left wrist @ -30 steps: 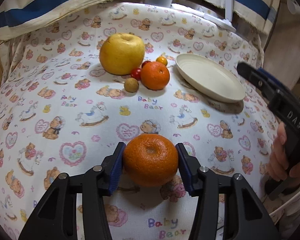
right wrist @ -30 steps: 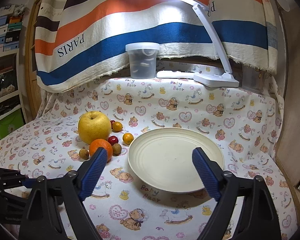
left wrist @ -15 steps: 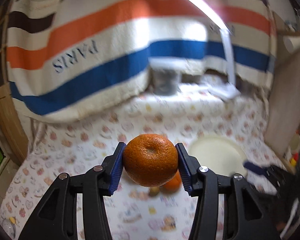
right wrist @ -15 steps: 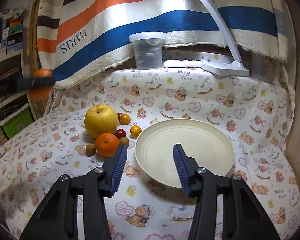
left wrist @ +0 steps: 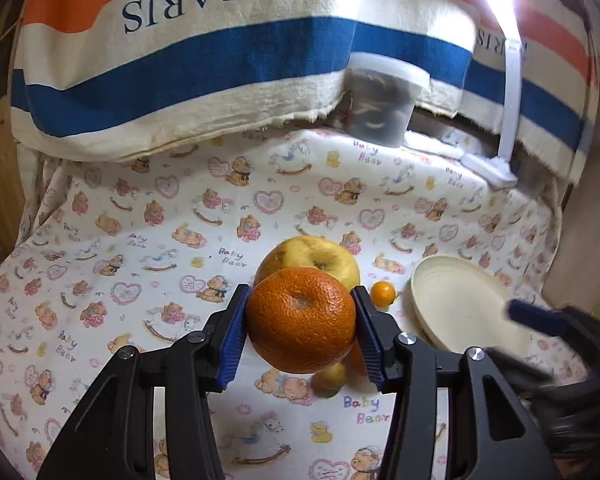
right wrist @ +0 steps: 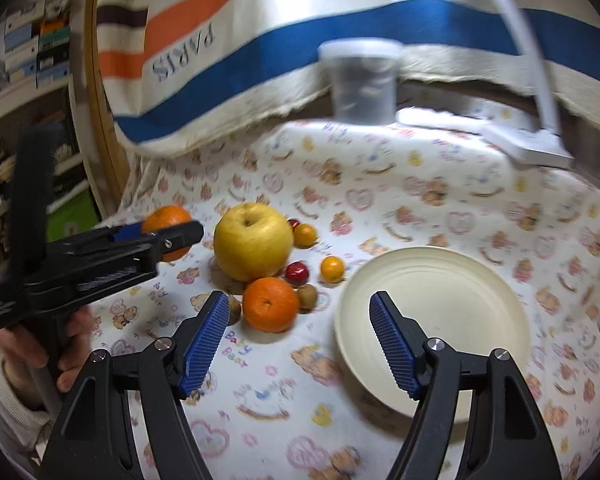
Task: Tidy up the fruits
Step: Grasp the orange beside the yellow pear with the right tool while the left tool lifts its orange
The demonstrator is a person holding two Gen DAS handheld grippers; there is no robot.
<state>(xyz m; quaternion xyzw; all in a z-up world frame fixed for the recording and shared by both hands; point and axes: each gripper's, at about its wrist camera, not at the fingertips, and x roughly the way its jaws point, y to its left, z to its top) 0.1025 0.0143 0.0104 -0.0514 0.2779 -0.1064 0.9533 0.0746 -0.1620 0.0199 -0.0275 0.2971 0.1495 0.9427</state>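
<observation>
In the left wrist view, the left tool is seen clamped on a large orange, both blue pads pressed against its sides, and the fruit is carried above the worktop with its bear-printed cloth. Directly behind the orange a yellow apple is partly hidden. A small orange tomato lies just right of the apple, and a brownish round fruit shows below the held orange. The cream plate is seen well right of the apple, empty, with the right tool blurred across its near edge. Behind the apple a lidded plastic tub and a white lamp stand against a striped cloth.

In the right wrist view, more of the fruit cluster is revealed: a second orange in front of the apple, a red cherry tomato, two orange tomatoes and two brown fruits, all just left of the plate. The right tool is held spread with nothing between its pads, its jaws having just been opening. The left tool is seen from the side, left of the apple, gripped by a hand, with the held orange raised off the cloth. Shelves appear only here, far left of the apple.
</observation>
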